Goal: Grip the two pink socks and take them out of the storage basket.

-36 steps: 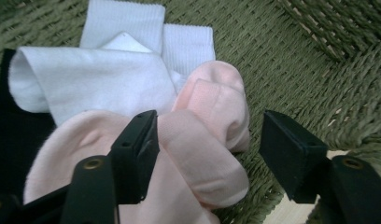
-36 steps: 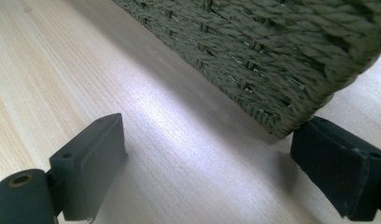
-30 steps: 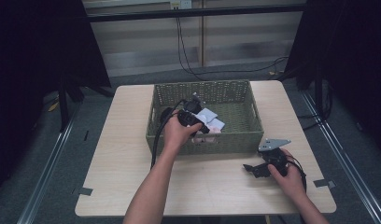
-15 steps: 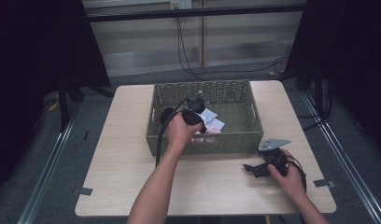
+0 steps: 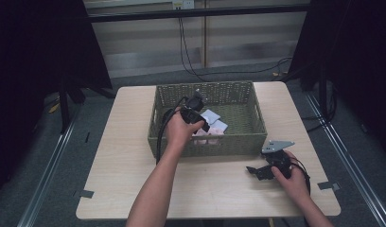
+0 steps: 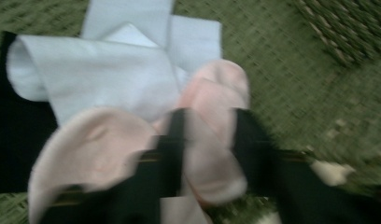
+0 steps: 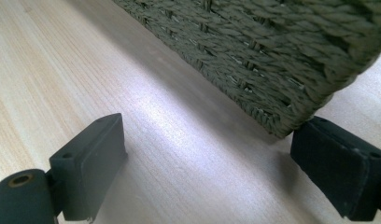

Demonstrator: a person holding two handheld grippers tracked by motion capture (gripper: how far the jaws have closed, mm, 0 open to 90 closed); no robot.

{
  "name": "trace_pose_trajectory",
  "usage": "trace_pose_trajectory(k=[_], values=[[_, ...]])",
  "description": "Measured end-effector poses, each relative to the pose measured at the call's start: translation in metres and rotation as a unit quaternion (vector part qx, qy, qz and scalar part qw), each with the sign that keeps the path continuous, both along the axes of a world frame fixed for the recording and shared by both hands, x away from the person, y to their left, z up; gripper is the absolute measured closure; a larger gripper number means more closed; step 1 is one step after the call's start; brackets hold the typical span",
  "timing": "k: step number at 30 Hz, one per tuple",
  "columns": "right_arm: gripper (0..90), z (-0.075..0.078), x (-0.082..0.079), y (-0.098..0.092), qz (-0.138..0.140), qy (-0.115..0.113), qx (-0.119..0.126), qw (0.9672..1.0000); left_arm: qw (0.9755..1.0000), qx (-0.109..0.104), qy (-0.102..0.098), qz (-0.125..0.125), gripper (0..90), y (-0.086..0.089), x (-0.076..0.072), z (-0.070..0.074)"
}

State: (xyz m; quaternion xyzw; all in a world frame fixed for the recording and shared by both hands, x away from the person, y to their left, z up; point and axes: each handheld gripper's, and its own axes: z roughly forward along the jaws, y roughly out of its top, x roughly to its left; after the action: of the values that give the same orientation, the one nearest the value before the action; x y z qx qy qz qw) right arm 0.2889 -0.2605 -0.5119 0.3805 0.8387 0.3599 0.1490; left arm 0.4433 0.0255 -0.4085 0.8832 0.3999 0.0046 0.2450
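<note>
A green woven basket (image 5: 205,87) stands at the middle of the table. In it lie white socks (image 5: 214,118) and a pink sock (image 5: 207,137). My left gripper (image 5: 205,127) reaches down into the basket over them. In the left gripper view, which is blurred, its jaws have just been opening, and a fold of the pink sock (image 6: 212,154) lies between them. The white socks (image 6: 100,70) lie behind it, beside something black (image 6: 16,126). My right gripper (image 5: 253,171) rests open on the table by the basket's front right corner (image 7: 291,112), nothing between its fingers (image 7: 93,163).
The light wooden table (image 5: 125,156) has free room left of and in front of the basket. The right half of the basket floor (image 5: 243,116) is bare. Cables (image 5: 196,52) run across the floor behind the table.
The left hand has hardly shifted over the socks in the basket. The right hand and its gripper have kept still on the table.
</note>
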Motion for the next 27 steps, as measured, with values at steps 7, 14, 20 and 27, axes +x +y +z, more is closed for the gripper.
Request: trace_pose_trajectory(k=[7,14,20,27], values=[[9.6,0.000,0.000,0.000,0.000,0.000,0.000,1.0000,0.9993,0.014,-0.016,0.030,34.7,0.017,0.011,-0.005],[9.6,0.000,0.000,0.000,0.000,0.000,0.000,1.0000,0.9980,0.036,-0.013,0.050,25.4,0.031,0.017,-0.010],[9.6,0.000,0.001,0.000,0.002,-0.002,0.000,1.0000,0.9979,0.041,0.019,0.047,23.6,0.034,0.020,-0.015],[9.6,0.000,0.001,0.000,0.002,-0.002,0.000,1.0000,0.9937,0.074,0.080,0.026,58.7,0.030,0.022,-0.025]])
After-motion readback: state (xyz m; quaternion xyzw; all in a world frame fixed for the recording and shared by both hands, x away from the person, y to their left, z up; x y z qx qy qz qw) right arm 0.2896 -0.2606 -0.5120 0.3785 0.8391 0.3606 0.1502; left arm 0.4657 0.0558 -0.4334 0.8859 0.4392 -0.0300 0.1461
